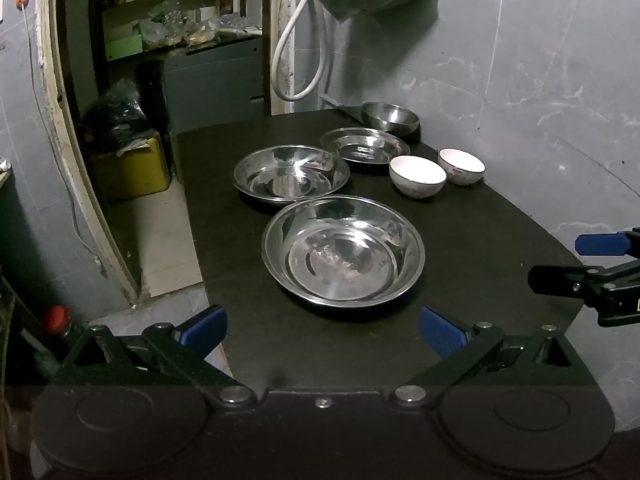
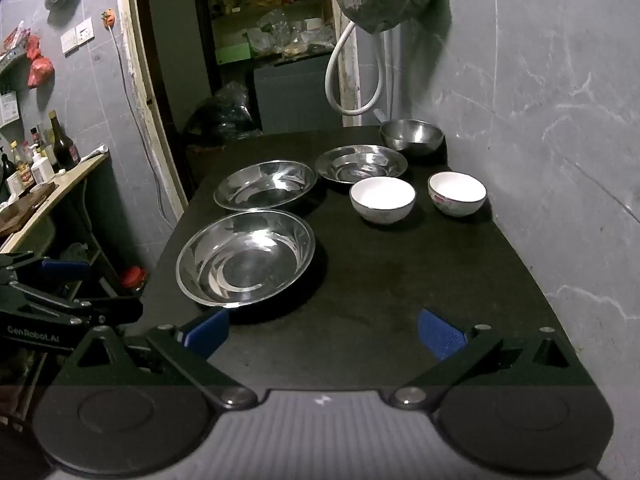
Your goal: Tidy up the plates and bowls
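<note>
Both hand-held grippers, left hand-held gripper point(image 1: 323, 330) and right hand-held gripper point(image 2: 323, 332), hang spread wide and empty above the near edge of the dark worktop point(image 2: 380, 280). Three steel plates point(image 1: 343, 250), one steel bowl point(image 1: 390, 117) and two white bowls point(image 2: 382, 199) sit apart farther back.

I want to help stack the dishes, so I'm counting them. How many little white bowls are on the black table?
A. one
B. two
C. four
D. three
B: two white bowls sit side by side near the wall, one closer to the shiny plates and the other right beside it; every other dish on the table is shiny metal.
</note>
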A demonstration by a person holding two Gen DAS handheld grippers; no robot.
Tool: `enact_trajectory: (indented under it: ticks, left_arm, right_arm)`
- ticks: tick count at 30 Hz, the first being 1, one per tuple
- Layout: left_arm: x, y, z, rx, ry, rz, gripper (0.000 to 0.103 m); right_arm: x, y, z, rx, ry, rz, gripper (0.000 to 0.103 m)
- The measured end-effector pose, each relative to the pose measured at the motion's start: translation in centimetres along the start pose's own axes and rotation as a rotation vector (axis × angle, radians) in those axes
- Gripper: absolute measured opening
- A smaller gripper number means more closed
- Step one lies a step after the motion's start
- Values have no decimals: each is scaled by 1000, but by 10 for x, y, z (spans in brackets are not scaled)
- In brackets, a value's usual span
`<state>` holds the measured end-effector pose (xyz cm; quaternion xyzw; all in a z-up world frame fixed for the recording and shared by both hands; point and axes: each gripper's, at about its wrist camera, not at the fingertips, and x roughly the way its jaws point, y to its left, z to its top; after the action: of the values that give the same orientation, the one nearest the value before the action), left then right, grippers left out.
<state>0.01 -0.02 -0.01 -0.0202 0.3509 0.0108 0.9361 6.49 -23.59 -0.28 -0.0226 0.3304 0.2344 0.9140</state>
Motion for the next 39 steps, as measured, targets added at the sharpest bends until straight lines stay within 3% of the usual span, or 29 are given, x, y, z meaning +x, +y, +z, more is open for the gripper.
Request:
enact_trajectory:
  ticks: [39]
  left_arm:
    - [0, -2, -3, -6, 13, -11, 102]
  right_arm:
    - [-4, -2, -3, 2, 0, 5, 103]
